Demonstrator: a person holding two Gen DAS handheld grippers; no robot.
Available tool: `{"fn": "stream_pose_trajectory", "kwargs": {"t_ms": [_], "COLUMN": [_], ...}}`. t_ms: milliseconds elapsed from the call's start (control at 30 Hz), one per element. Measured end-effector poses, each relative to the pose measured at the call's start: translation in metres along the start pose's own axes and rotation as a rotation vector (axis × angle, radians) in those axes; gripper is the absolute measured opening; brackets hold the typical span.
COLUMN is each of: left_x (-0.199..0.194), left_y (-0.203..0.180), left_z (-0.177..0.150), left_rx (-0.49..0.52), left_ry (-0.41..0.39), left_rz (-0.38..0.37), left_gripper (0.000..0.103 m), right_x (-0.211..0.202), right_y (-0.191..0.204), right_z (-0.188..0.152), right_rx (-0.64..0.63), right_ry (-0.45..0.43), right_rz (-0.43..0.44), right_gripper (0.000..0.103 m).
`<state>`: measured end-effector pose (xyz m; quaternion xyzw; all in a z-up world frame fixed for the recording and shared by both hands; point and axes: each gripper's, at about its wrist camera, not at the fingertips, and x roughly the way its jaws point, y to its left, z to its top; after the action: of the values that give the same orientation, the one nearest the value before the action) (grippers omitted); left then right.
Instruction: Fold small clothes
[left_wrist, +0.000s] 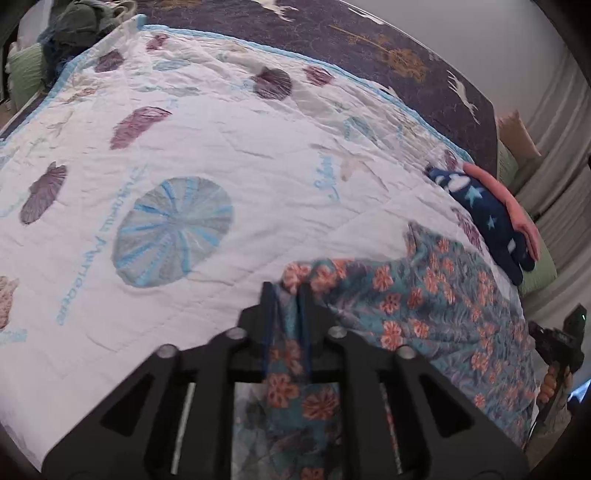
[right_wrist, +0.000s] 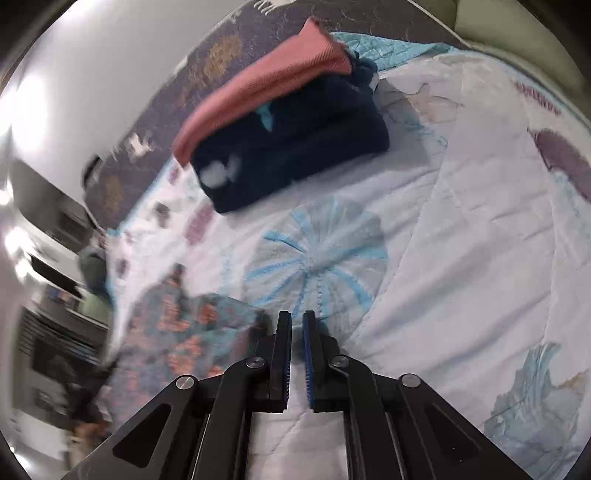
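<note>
A bed fills both views, covered by a white quilt (left_wrist: 207, 122) printed with blue and purple shells over a dark patterned sheet, with a pale wall behind. Your floral garment (left_wrist: 436, 295) lies rumpled at the lower right of the left wrist view, and your left gripper (left_wrist: 287, 295) has its fingers pinching one edge of it, the cloth bunched between them and trailing back toward the camera. At the lower centre of the right wrist view your right gripper (right_wrist: 296, 325) hangs over the quilt with its fingers nearly together and nothing between them; the garment sits blurred just to its left. A folded navy star-print piece (right_wrist: 291, 155) with a pink cloth (right_wrist: 258, 85) on it rests in the upper middle. Expect the floral fabric to be light, limp and likely to slide, so take it at a hem or corner, not mid-panel.
</note>
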<state>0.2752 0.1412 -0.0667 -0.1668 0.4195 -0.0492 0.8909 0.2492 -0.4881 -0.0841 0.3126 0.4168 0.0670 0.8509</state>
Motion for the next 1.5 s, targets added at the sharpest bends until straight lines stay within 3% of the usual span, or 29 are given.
{"fn": "stream_pose_trajectory", "kwargs": {"t_ms": [67,167,200,267,333,433,467,500,533,567,600,633,667,733,800,867,933,1000,1067,1133,1167,1200,1267,1333,1433,1467,1500], "left_x": [-0.01,-0.014,-0.009,0.011,0.044,0.084,0.095,0.098,0.098,0.099,0.096,0.088,0.072,0.058,0.066,0.079,0.077,0.06,0.031,0.001,-0.015,-0.025,-0.033,-0.021,0.004,0.013,0.02], "left_y": [-0.003,-0.03,-0.043,-0.075,-0.107,-0.129,-0.134,-0.137,-0.141,-0.144,-0.145,-0.147,-0.148,-0.145,-0.141,-0.136,-0.121,-0.106,-0.089,-0.073,-0.06,-0.049,-0.026,-0.001,0.011,0.008,0.003], "left_z": [0.01,0.03,0.034,0.04,0.042,0.038,0.035,0.035,0.035,0.037,0.04,0.043,0.047,0.056,0.063,0.065,0.063,0.059,0.055,0.045,0.038,0.031,0.019,0.011,0.005,0.003,0.003], "left_rx": [-0.013,0.047,0.08,0.163,0.246,0.289,0.297,0.305,0.322,0.327,0.309,0.304,0.318,0.31,0.302,0.3,0.282,0.254,0.246,0.252,0.25,0.25,0.221,0.12,-0.003,-0.022,-0.025], "left_ry": [-0.034,-0.043,-0.022,0.034,0.117,0.209,0.231,0.218,0.194,0.203,0.193,0.143,0.06,-0.011,0.005,0.037,0.046,0.035,0.008,-0.022,-0.042,-0.051,-0.037,0.038,0.119,0.132,0.133], "left_rz": [0.015,-0.05,-0.078,-0.106,-0.084,-0.042,-0.054,-0.06,-0.081,-0.124,-0.145,-0.154,-0.172,-0.196,-0.163,-0.072,0.005,0.011,-0.01,0.005,0.018,0.016,0.015,0.022,-0.086,-0.117,-0.123], "left_gripper": [0.029,0.036,0.047,0.06,0.062,0.062,0.061,0.049,0.033,0.008,0.006,0.006,0.006,0.006,0.007,0.007,0.007,0.007,0.015,0.04,0.058,0.068,0.07,0.07,0.055,0.026,0.006], "right_x": [-0.009,-0.007,0.0,0.02,0.051,0.098,0.113,0.119,0.131,0.136,0.145,0.148,0.148,0.131,0.111,0.119,0.13,0.118,0.096,0.069,0.056,0.044,0.028,0.027,0.037,0.041,0.047], "right_y": [0.009,0.041,0.057,0.091,0.125,0.148,0.152,0.151,0.152,0.152,0.154,0.157,0.161,0.17,0.176,0.173,0.159,0.138,0.123,0.108,0.101,0.09,0.069,0.05,0.028,0.029,0.033], "right_z": [0.006,0.017,0.021,0.026,0.028,0.028,0.029,0.027,0.028,0.029,0.03,0.031,0.031,0.034,0.038,0.044,0.049,0.05,0.045,0.034,0.028,0.022,0.013,0.012,0.012,0.013,0.013], "right_rx": [-0.034,-0.121,-0.162,-0.25,-0.365,-0.422,-0.412,-0.403,-0.392,-0.389,-0.389,-0.392,-0.396,-0.405,-0.423,-0.411,-0.383,-0.336,-0.315,-0.323,-0.325,-0.318,-0.275,-0.197,-0.05,-0.027,-0.016], "right_ry": [-0.01,0.008,0.021,0.091,0.177,0.266,0.303,0.322,0.347,0.363,0.365,0.352,0.329,0.221,0.128,0.133,0.125,0.136,0.134,0.133,0.128,0.12,0.12,0.152,0.187,0.186,0.197], "right_rz": [0.045,0.044,0.045,0.069,0.057,0.004,0.016,0.024,0.04,0.051,0.051,0.046,0.025,0.005,0.044,-0.03,-0.208,-0.189,-0.138,-0.134,-0.141,-0.146,-0.137,-0.093,0.044,0.093,0.125], "right_gripper": [0.009,0.012,0.015,0.037,0.046,0.047,0.047,0.047,0.048,0.05,0.05,0.035,0.007,0.004,0.004,0.008,0.011,0.011,0.013,0.02,0.026,0.029,0.047,0.048,0.05,0.049,0.044]}}
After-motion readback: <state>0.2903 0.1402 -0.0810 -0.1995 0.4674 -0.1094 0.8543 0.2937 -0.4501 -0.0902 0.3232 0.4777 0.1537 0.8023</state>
